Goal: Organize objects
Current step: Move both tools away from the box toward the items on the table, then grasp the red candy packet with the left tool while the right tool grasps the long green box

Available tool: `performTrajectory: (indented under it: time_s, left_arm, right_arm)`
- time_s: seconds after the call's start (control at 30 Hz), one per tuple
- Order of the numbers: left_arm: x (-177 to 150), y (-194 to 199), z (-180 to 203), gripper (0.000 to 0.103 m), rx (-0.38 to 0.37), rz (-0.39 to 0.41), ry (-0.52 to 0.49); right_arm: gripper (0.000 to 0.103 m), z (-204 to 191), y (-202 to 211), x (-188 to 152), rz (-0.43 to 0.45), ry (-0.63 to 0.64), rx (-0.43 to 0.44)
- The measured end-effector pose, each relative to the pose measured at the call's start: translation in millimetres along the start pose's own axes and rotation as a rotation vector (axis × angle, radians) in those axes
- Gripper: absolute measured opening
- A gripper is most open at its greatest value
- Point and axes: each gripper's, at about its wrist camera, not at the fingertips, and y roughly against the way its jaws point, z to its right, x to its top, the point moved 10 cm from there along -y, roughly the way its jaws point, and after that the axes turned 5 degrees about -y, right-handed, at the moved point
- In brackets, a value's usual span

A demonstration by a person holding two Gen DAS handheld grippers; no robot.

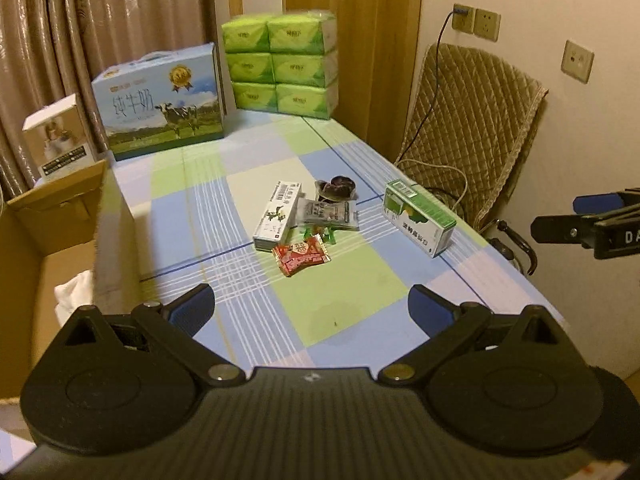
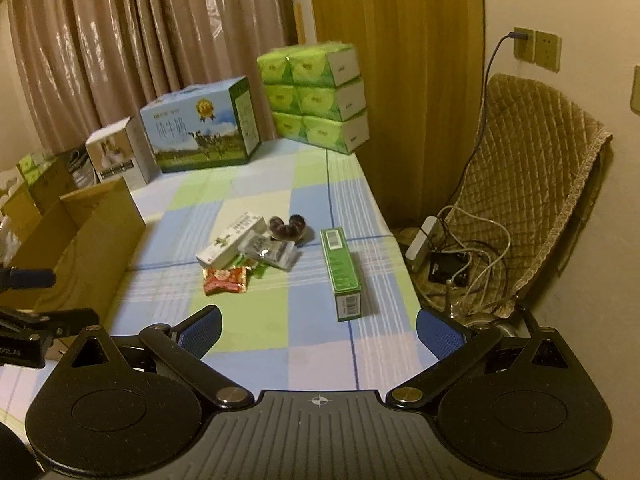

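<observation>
On the checked tablecloth (image 1: 340,296) (image 2: 272,320) lies a small cluster: a white medicine box (image 1: 277,215) (image 2: 230,242), a silver sachet (image 1: 328,215) (image 2: 270,253), a dark heart-shaped cup (image 1: 335,188) (image 2: 287,227), a red snack packet (image 1: 301,259) (image 2: 225,279) and green wrapped sweets (image 1: 320,235) (image 2: 256,268). A green box (image 1: 420,218) (image 2: 342,274) lies apart to the right. My left gripper (image 1: 311,308) hovers open near the table's front edge, short of the cluster. My right gripper (image 2: 319,328) is open too, just before the green box. Both hold nothing.
An open cardboard carton (image 1: 48,248) (image 2: 80,240) stands at the table's left with white cloth inside. At the back are a milk carton case (image 1: 160,104) (image 2: 200,128), stacked green tissue packs (image 1: 280,64) (image 2: 316,100) and a small white box (image 1: 60,140). A padded chair (image 1: 472,128) (image 2: 528,184) with cables stands right.
</observation>
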Motion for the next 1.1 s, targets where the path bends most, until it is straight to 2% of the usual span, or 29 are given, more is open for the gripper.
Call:
performTrajectory:
  time_s: [0.17,0.3,0.33,0.5,0.6,0.67,0.93,1.1]
  left_arm:
    - [3.1,-35.2,-2.0,0.092,-0.008,-0.027,-0.013]
    - [5.2,-67.1,-3.4,0.089,-0.016,-0.033,-0.038]
    - [5.0,-76.6,-3.4,0.085,-0.015,-0.036,-0.051]
    - [-0.5,-119.6,-2.3,0.078,0.018,-0.054,-0.154]
    - [-3.6,-142.0,-2.0,0.073,0.032,-0.058,-0.209]
    - [-4.0,-156.4,-2.3,0.069,0.049,-0.058,-0.254]
    - [-5.8,-195.5,15.4,0.062,0.075,-0.044,-0.492]
    - [-5.2,-216.5,16.9,0.050,0.063,-0.069,-0.523]
  right_arm:
    - [0.099,6.7,-31.5,1.8,-0.032,0.015,0.009]
    - [0.092,14.1,-60.5,4.4,-0.060,0.022,0.015]
    - [0.090,16.2,-67.0,4.6,-0.066,0.024,0.014]
    - [0.078,23.7,-102.5,2.8,-0.103,0.047,0.016]
    - [0.074,26.1,-122.1,1.3,-0.119,0.064,0.018]
    - [0.073,28.9,-133.9,0.9,-0.125,0.071,0.012]
    - [0.069,29.6,-169.9,-0.7,-0.146,0.107,0.012]
    - [0.067,26.8,-185.6,-4.6,-0.159,0.112,0.023]
